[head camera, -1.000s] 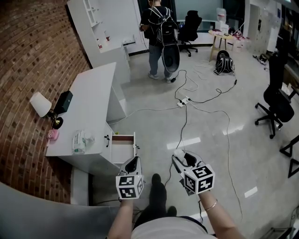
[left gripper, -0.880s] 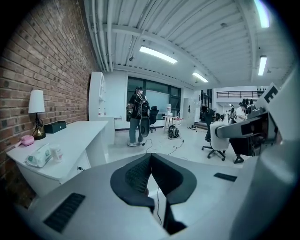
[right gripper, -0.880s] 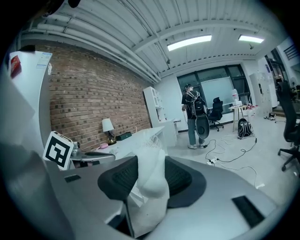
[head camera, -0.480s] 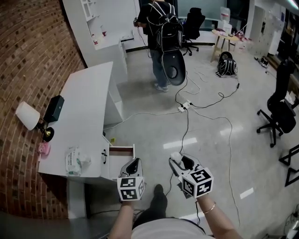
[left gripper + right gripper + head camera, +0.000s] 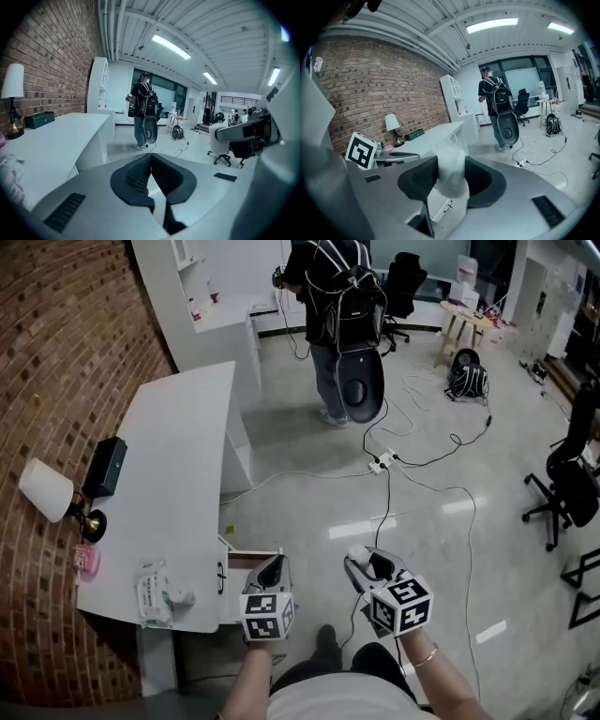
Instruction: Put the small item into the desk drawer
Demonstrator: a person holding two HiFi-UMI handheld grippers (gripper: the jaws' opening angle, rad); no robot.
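In the head view, both hand-held grippers had come much closer to the white desk (image 5: 178, 474) over the last second. The open desk drawer (image 5: 241, 568), which had lain well ahead of them, now sat just beside the tips of the left hand-held gripper (image 5: 275, 568), partly hidden behind it. The right hand-held gripper (image 5: 361, 563) was off to the drawer's right, with the left one between them, and carried the small white item (image 5: 357, 553) at its tips, still clear of the drawer. On the desk, well to the left of both, stood a lamp (image 5: 47, 488), a black box (image 5: 103, 465) and a tissue pack (image 5: 159, 592). A person with a backpack (image 5: 342, 296) stood far ahead on the floor.

In the left gripper view, the left hand-held gripper (image 5: 150, 158) had its jaws brought together at the tips with nothing between them; the desk (image 5: 61, 136) stretched away on its left.

In the right gripper view, the right hand-held gripper (image 5: 450, 164) stood fairly wide, its pads pressing a crumpled, translucent white item (image 5: 452, 183), the grip unchanged. The desk (image 5: 436, 133) lay ahead and to its left, and the left one's marker cube (image 5: 361, 150) showed at the left edge.

The approach looked nearly done. The item probably still had to swing left, over the drawer's opening, and the left hand-held gripper seemed to stand in the way.
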